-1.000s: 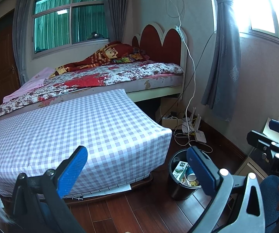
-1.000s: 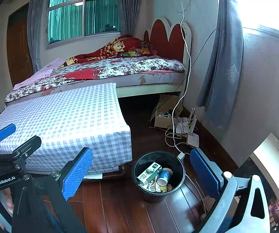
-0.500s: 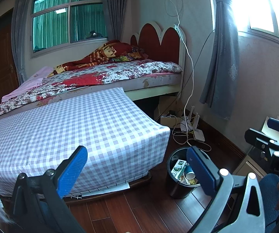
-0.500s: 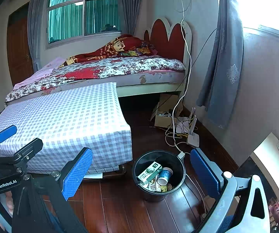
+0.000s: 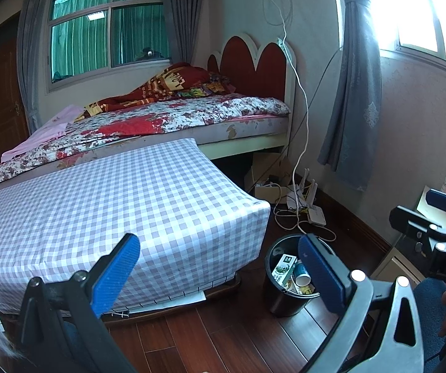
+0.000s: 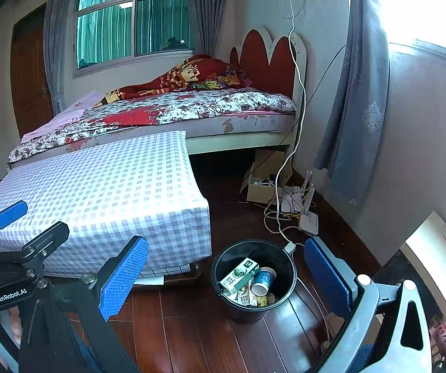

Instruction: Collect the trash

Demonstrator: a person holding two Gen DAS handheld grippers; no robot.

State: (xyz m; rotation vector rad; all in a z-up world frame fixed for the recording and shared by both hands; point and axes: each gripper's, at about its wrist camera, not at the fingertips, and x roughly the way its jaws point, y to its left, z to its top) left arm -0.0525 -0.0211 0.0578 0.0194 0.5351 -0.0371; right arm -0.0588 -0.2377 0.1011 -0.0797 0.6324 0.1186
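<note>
A: What lies ahead of the tongs?

B: A checked table (image 5: 114,211) fills the space in front of the left gripper (image 5: 220,267). A black bin (image 6: 254,279) stands on the floor between the right gripper (image 6: 223,276) fingers.

A: And the trash?

B: A green carton (image 6: 238,275) and blue cup (image 6: 264,279) lie inside the bin.

A: The tongs?

B: Both spread wide, holding nothing.

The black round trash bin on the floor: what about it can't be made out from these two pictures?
- Black round trash bin, left wrist view: its right side is covered by the left claw's blue pad.
- Bin bottom, right wrist view: buried under the green-and-white carton and blue paper cup.
- Carton print: too small to read.
- Yellowish scraps beneath: too small to identify.
</note>
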